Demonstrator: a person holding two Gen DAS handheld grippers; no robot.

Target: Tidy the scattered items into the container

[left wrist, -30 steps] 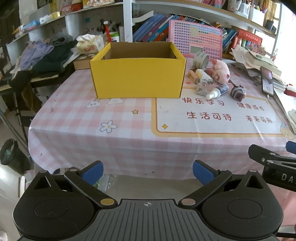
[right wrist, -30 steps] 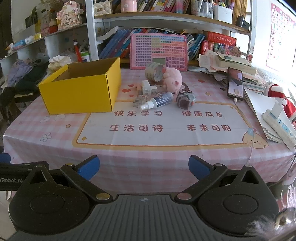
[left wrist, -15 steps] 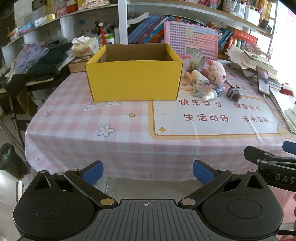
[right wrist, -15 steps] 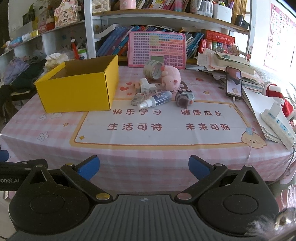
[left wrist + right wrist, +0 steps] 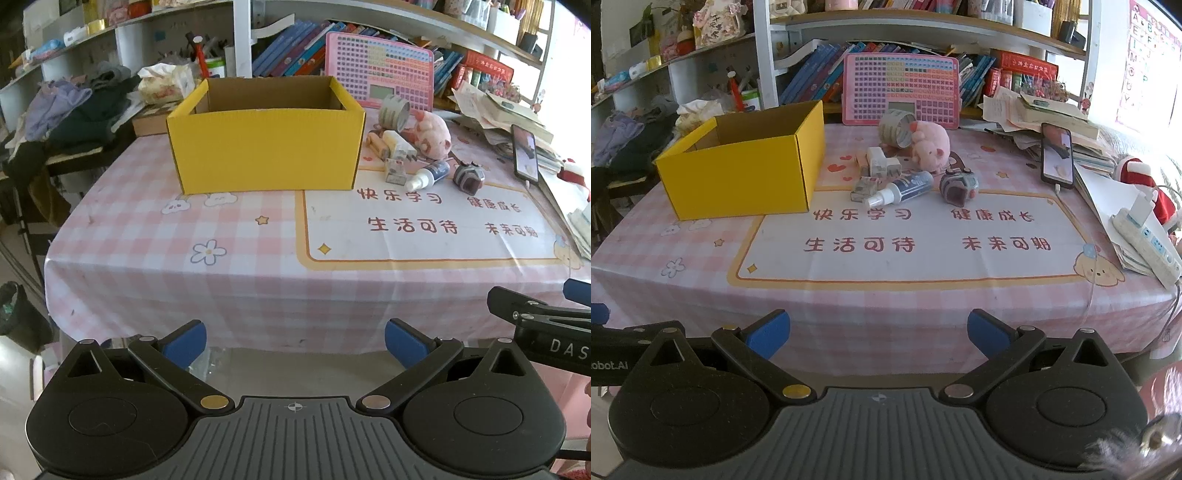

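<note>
With both hand-held grippers (image 5: pixel 295 341) (image 5: pixel 878 330) spread and empty, the spray bottle (image 5: pixel 899 188) right of the yellow box (image 5: pixel 746 173) is probably best approached across its width.

Both wrist views look forward from just off the table's (image 5: pixel 155 295) near edge, the left one facing the yellow box (image 5: pixel 266 151) mid-frame, the right one facing it (image 5: pixel 738 177) at left, sharing the cluttered tabletop
</note>
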